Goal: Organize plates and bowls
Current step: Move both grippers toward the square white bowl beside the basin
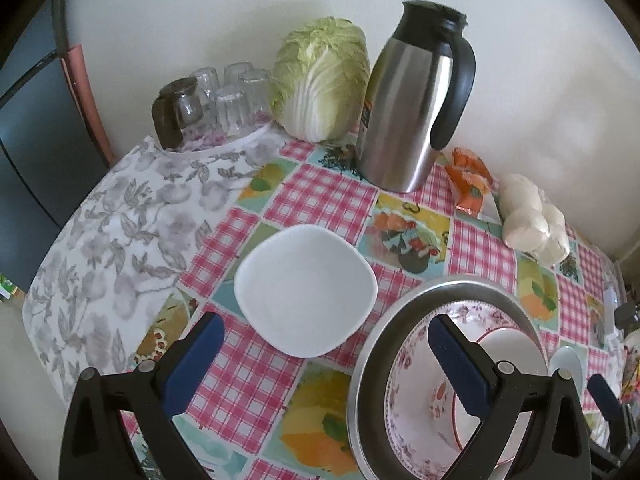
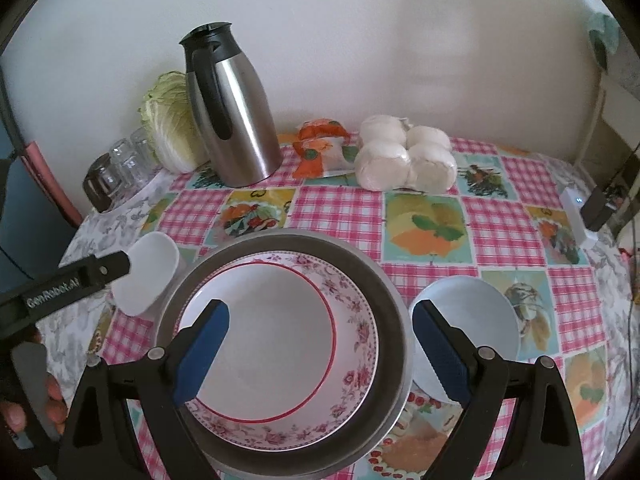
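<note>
Floral plate [image 2: 352, 312] lies inside the metal pan [image 2: 384, 280] on the worktop [image 2: 340, 208]; we see a red-rimmed bowl [image 2: 260, 360] nested on it, near edges cut off by our tongs. Square white bowl [image 1: 306, 288] left of the pan, round white bowl [image 2: 480, 320] right. Left tongs [image 1: 326, 360] and right tongs [image 2: 320, 352] both gape wide, empty, angled downward. Fingers [image 2: 52, 400] blurred at left.

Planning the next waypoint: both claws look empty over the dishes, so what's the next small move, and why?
Probably lower the left claw onto the near rim of the square white bowl and close. Both claws stand open and empty, that bowl sits alone on the tablecloth, and the metal tray already holds the floral plate and red-rimmed plate.
</note>
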